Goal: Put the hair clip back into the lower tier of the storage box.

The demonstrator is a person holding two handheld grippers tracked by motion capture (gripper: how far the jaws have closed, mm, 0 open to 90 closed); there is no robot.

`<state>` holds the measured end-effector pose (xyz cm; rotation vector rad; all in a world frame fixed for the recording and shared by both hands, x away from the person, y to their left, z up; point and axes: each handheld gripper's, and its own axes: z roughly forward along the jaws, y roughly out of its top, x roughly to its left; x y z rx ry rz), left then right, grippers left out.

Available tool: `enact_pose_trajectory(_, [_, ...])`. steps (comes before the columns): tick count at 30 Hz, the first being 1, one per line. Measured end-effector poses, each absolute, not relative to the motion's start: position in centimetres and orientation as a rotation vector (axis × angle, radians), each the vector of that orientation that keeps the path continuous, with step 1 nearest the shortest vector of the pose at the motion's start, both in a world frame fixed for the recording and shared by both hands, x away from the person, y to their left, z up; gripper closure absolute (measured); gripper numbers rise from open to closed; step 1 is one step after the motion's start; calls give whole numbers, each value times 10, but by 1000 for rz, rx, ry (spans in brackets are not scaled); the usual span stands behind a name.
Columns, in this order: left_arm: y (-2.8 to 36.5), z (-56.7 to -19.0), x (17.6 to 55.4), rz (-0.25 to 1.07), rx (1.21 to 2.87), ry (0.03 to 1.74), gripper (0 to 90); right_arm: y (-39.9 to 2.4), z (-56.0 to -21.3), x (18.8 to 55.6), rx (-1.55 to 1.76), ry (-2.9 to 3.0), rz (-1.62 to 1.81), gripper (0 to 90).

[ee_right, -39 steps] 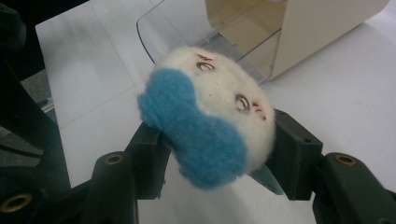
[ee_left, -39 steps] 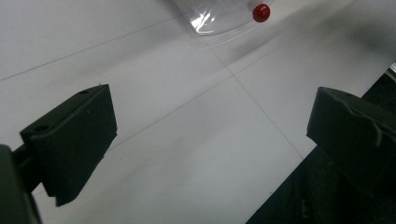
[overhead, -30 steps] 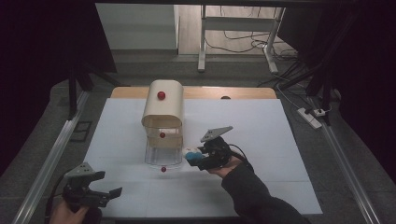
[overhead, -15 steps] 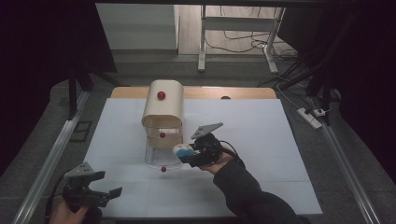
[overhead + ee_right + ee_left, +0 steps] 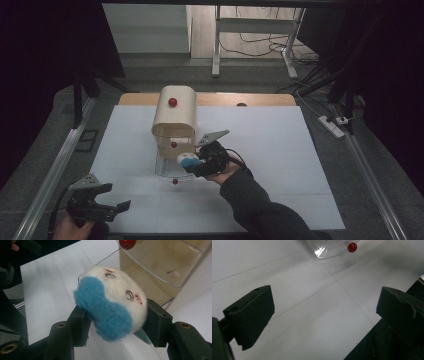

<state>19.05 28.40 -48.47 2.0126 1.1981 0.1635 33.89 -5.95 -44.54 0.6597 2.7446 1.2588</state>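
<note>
A rounded wooden box (image 5: 172, 117) with a red knob (image 5: 172, 102) on top stands mid-table. A clear plastic drawer (image 5: 167, 167) with its own red knob (image 5: 175, 181) sticks out from the box's base toward the near edge. My right gripper (image 5: 192, 162) is shut on a white and blue plush toy (image 5: 189, 160), held right beside the drawer's right side. In the right gripper view the plush toy (image 5: 112, 302) sits squeezed between both jaws, with the clear drawer (image 5: 162, 262) just beyond. My left gripper (image 5: 112, 196) is open at the table's near left corner, jaws wide apart (image 5: 324, 312) with nothing between them.
A white sheet (image 5: 260, 140) covers the table, with a wooden strip (image 5: 250, 99) along its far edge. A metal rail (image 5: 50, 180) runs down the left side and another down the right. A power strip (image 5: 332, 125) lies on the floor at right.
My right gripper has carried the plush toy leftward, up to the clear drawer. The left gripper has stayed where it was.
</note>
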Motion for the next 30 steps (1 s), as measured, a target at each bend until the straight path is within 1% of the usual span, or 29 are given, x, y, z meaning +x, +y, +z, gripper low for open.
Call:
enact_pose_trajectory(21, [285,-485,190,164,2007,1203,18,-28,-451,337,565,2712,1255,434])
enact_pose_trajectory(30, [285,-485,190,165,2007,1203,18,-14,-459,335,526,2709,1234,433])
